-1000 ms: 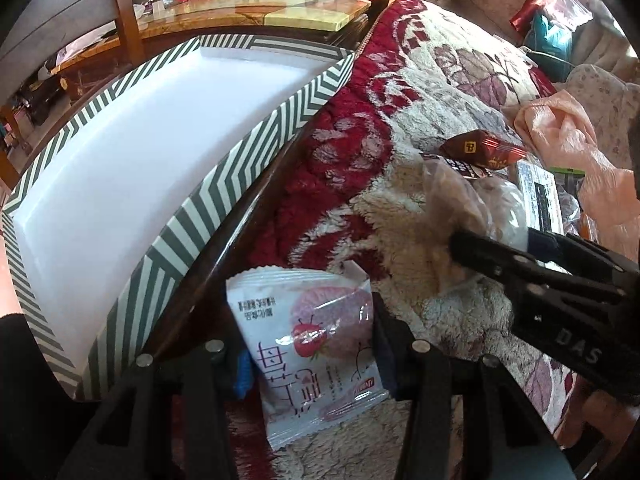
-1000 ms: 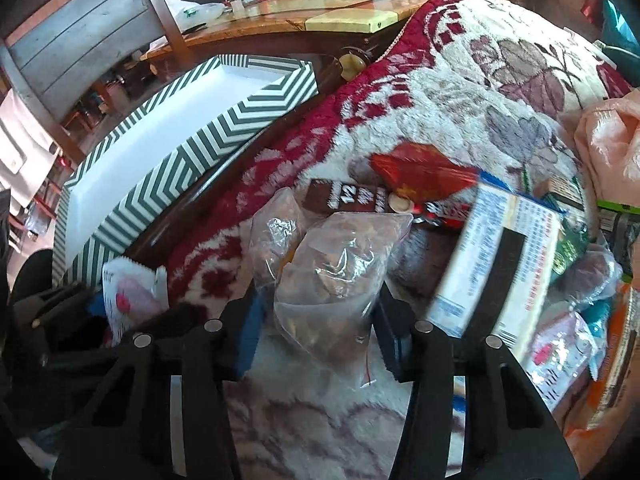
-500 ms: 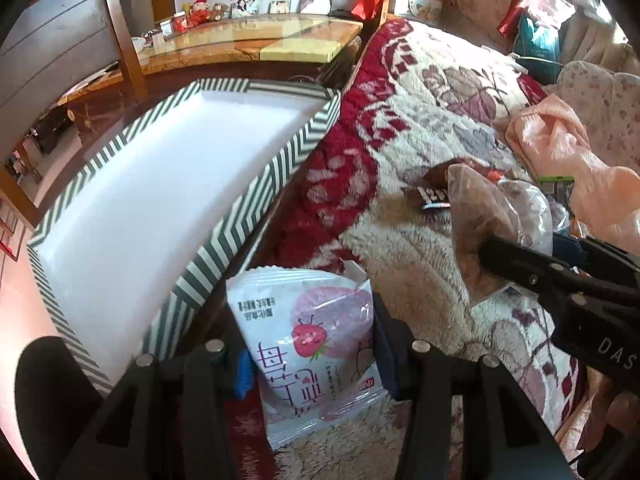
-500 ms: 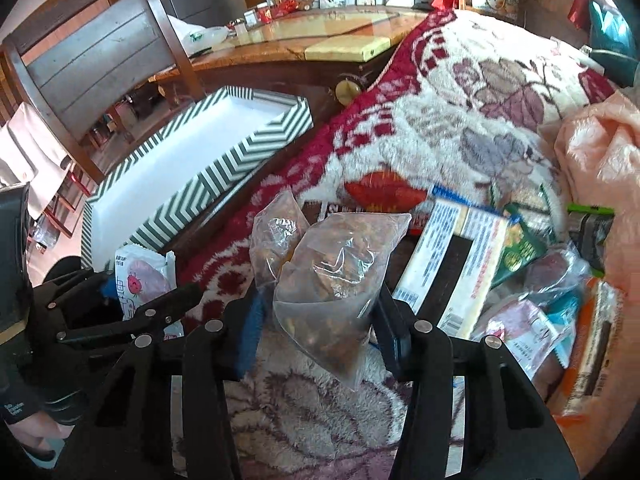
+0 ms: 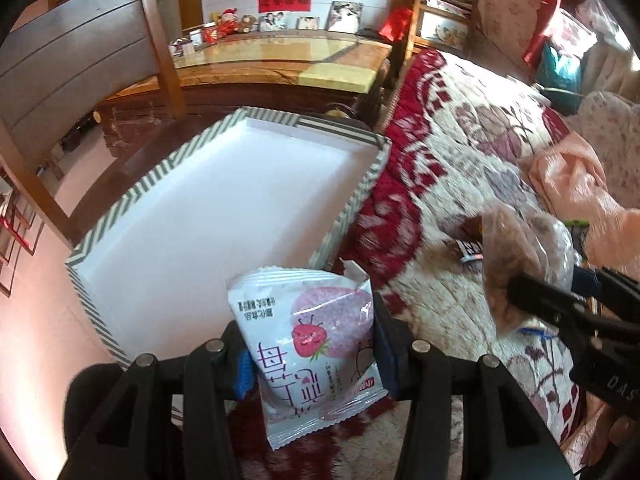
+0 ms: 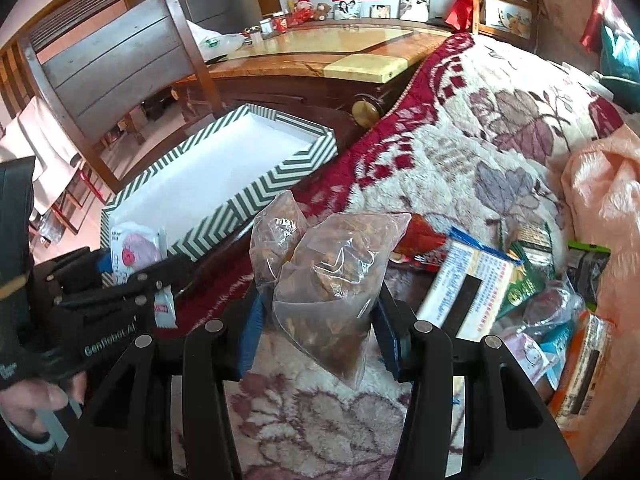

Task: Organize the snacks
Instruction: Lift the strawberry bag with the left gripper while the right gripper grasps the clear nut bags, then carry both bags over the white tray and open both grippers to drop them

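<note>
Snack pile (image 6: 560,320) cut off at right edge, its small print perhaps unreadable.

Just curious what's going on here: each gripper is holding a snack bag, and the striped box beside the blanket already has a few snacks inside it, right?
Not quite. The striped box is empty, as the left wrist view shows. The left gripper does hold a strawberry packet, and the right gripper a clear bag.

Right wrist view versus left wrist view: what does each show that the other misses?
Only the right wrist view shows the snack pile on the blanket and a hand. Only the left shows the strawberry packet's printed front. Both show the striped box, the left gripper shut on that packet, and the right gripper shut on the clear bag.
</note>
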`<state>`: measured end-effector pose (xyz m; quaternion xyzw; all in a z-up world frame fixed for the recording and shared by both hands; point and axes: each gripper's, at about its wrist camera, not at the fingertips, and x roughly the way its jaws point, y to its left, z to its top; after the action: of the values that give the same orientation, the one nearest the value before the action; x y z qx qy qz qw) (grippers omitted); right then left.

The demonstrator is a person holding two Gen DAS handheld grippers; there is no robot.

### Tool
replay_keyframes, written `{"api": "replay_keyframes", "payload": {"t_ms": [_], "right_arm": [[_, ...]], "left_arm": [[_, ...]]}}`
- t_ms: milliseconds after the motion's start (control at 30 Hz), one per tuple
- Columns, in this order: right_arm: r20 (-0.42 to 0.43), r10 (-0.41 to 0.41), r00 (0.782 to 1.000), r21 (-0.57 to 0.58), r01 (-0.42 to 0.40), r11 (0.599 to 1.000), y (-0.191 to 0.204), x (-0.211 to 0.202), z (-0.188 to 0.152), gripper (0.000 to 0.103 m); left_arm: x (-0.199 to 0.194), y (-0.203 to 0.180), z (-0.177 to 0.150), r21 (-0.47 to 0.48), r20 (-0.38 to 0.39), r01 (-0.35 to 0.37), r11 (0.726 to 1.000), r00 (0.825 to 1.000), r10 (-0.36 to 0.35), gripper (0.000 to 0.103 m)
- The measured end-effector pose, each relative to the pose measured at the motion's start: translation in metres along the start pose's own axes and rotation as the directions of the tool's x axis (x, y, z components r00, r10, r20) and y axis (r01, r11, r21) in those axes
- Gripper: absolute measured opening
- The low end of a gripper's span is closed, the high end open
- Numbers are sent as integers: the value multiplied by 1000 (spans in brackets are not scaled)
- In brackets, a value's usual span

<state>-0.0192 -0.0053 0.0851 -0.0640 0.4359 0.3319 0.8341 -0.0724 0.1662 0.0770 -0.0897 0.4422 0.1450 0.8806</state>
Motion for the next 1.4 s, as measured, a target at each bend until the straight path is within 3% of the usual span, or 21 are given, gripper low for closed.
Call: {"api": "replay_keyframes", "payload": {"t_ms": [433,700,1200,1400], "right_arm": [[-23,52,998,-84,-54,995,43,19,27,49],[-49,91,995,-148,-97,984,75,40,46,49],[-129,163,978,-243,-191,951,135,88,73,49],[-168,172,971,-230,-208,951,141,112,77,49]], "left_arm": [[6,59,24,-85,-8,-68,994,998,68,51],[23,89,34,-160,-50,-100,982,994,93,51],[59,129,41,-259,-131,-142,956,985,111,51],[75,140,46,-281,-167,-140,949,981,96,51]]}}
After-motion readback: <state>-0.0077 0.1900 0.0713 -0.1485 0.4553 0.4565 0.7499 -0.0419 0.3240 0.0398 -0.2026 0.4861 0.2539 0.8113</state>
